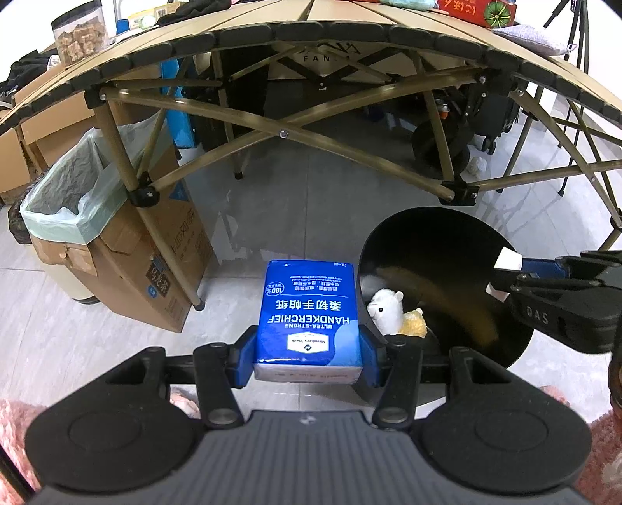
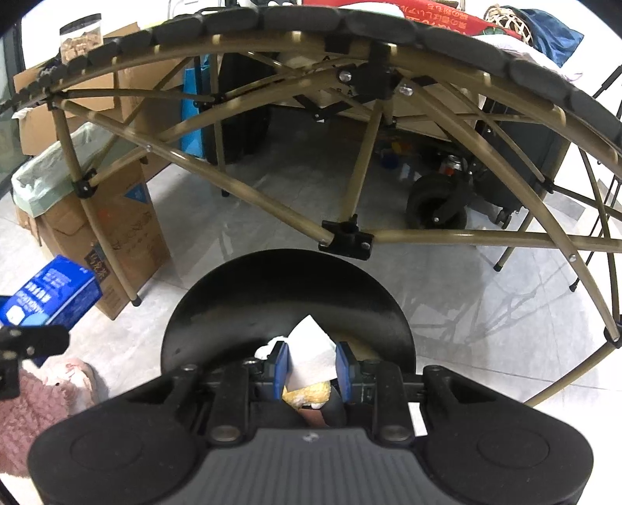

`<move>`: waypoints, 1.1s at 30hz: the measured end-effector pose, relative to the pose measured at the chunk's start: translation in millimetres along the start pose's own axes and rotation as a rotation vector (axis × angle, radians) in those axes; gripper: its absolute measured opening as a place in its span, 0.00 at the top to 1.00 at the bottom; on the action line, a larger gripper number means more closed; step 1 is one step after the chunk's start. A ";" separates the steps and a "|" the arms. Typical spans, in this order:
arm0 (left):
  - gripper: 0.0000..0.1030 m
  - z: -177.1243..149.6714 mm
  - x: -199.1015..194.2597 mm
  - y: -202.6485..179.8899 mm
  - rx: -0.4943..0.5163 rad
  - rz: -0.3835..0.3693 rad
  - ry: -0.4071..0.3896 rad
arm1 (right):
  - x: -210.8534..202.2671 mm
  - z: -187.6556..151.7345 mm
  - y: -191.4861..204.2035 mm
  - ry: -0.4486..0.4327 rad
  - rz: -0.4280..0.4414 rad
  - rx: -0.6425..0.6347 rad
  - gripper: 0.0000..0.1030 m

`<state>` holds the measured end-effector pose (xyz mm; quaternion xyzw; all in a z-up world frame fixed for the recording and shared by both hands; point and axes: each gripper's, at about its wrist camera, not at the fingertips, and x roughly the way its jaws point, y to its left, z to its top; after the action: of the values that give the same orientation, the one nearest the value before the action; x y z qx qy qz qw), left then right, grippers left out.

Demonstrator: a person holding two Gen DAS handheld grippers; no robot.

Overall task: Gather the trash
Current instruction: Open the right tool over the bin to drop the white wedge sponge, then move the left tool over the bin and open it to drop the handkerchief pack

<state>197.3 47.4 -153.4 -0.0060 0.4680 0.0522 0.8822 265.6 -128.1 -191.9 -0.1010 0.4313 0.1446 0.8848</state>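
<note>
The left gripper (image 1: 309,355) clamps one blue tissue pack (image 1: 309,314), the right gripper (image 2: 312,367) pinches one white tissue (image 2: 313,359) over one black plate (image 2: 287,295) bearing perhaps two plush toys (image 1: 387,309), one lined bin (image 1: 66,202) beyond.

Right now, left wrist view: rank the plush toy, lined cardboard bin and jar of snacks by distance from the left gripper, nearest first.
1. Plush toy: in the black pan, just right of the left gripper.
2. Lined cardboard bin: on the floor, left, beside the table leg.
3. Jar of snacks: on the tabletop, far upper left.
</note>
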 end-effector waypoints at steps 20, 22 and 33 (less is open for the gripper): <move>0.49 -1.3 5.6 -3.9 0.016 0.014 0.016 | 12.7 -1.7 -9.8 0.074 -0.090 0.031 0.00; 0.49 -1.4 6.2 -4.4 0.019 0.015 0.017 | 11.7 -1.4 -10.5 0.071 -0.092 0.033 0.00; 0.49 -2.4 7.5 -9.4 0.037 0.009 0.024 | 10.4 -1.1 -14.6 0.075 -0.107 0.036 0.00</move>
<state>200.5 38.6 -161.2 0.0121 0.4797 0.0475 0.8761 275.9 -140.3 -200.0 -0.1134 0.4607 0.0853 0.8761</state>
